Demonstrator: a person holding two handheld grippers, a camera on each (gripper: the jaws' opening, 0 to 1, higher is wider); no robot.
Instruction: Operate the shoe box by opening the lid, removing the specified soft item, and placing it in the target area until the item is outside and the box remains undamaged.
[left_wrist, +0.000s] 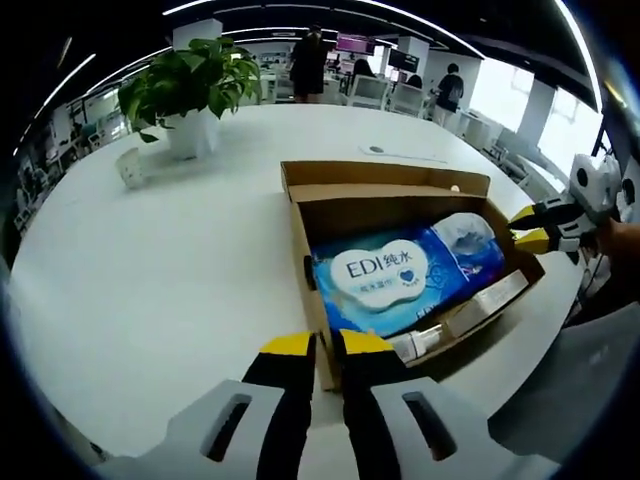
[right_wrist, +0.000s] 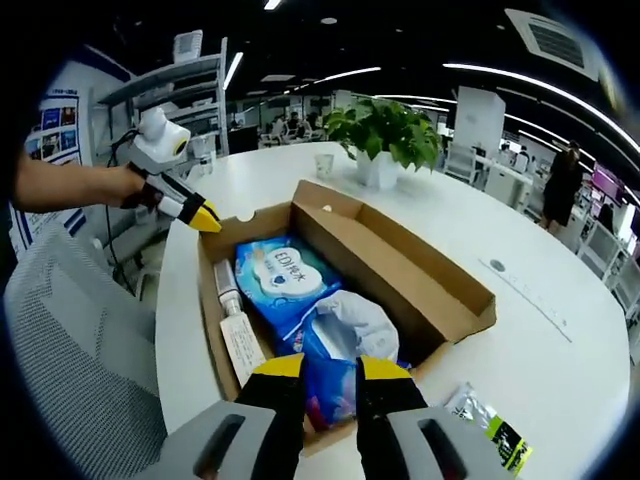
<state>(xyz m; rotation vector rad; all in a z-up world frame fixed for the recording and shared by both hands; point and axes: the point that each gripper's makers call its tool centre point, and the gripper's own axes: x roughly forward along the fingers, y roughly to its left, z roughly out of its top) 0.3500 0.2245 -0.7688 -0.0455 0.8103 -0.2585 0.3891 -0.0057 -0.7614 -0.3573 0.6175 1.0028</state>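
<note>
A brown cardboard shoe box (left_wrist: 305, 250) (right_wrist: 207, 290) lies open on the white table, its lid (left_wrist: 385, 180) (right_wrist: 400, 265) folded back. Inside lies a soft blue wipes pack (left_wrist: 400, 275) (right_wrist: 285, 275) with crumpled white plastic (left_wrist: 465, 235) (right_wrist: 350, 320) at one end. A white tube (left_wrist: 490, 300) (right_wrist: 240, 345) and a small bottle (left_wrist: 420, 343) (right_wrist: 228, 280) lie along one wall. My left gripper (left_wrist: 327, 345) (right_wrist: 208, 218) sits at one box corner, jaws nearly together. My right gripper (right_wrist: 332, 367) (left_wrist: 530, 227) hovers at the opposite end over the pack, jaws slightly apart.
A potted plant (left_wrist: 190, 85) (right_wrist: 385, 125) and a small cup (left_wrist: 130, 168) (right_wrist: 322, 163) stand further along the round table (left_wrist: 150, 280). A small sachet (right_wrist: 485, 420) lies beside the box. A grey mesh chair (right_wrist: 70, 330) stands at the table's edge. People stand far behind.
</note>
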